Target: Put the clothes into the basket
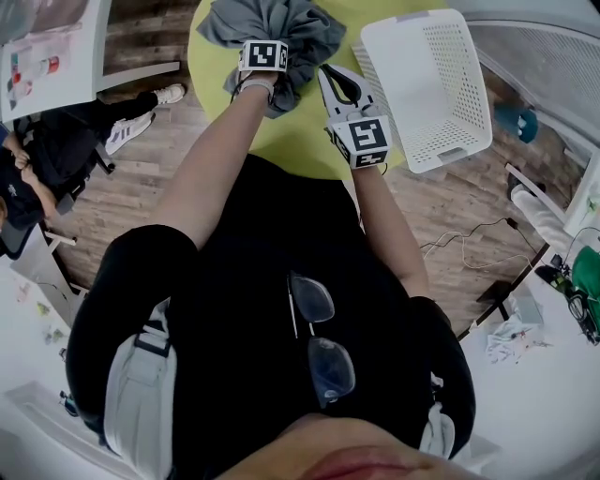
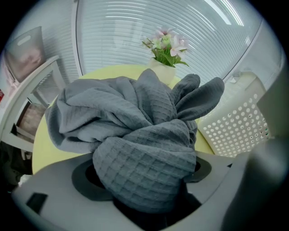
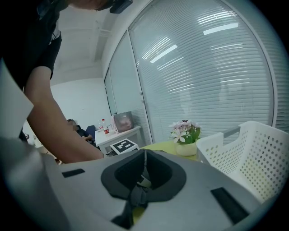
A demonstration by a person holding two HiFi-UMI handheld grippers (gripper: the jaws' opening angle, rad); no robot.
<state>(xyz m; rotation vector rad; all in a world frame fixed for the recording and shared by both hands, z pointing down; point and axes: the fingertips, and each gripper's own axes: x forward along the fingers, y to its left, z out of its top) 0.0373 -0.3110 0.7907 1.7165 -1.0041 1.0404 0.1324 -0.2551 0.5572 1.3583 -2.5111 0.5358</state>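
Head view: the pickup step is being attempted, with grey clothes on the desk being straddled by the left claw, spread wide and unclenched. The right claw is being held clenched and empty, the white basket at its right. A squeeze and lift are likely being called for next.

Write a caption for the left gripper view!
Gray waffle-knit cloth bunched between the wide jaws of the left gripper on a yellow table, white basket beside.

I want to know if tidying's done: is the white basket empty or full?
Empty. The white basket shows only its bare holed floor; the grey cloth lies bunched on the yellow table.
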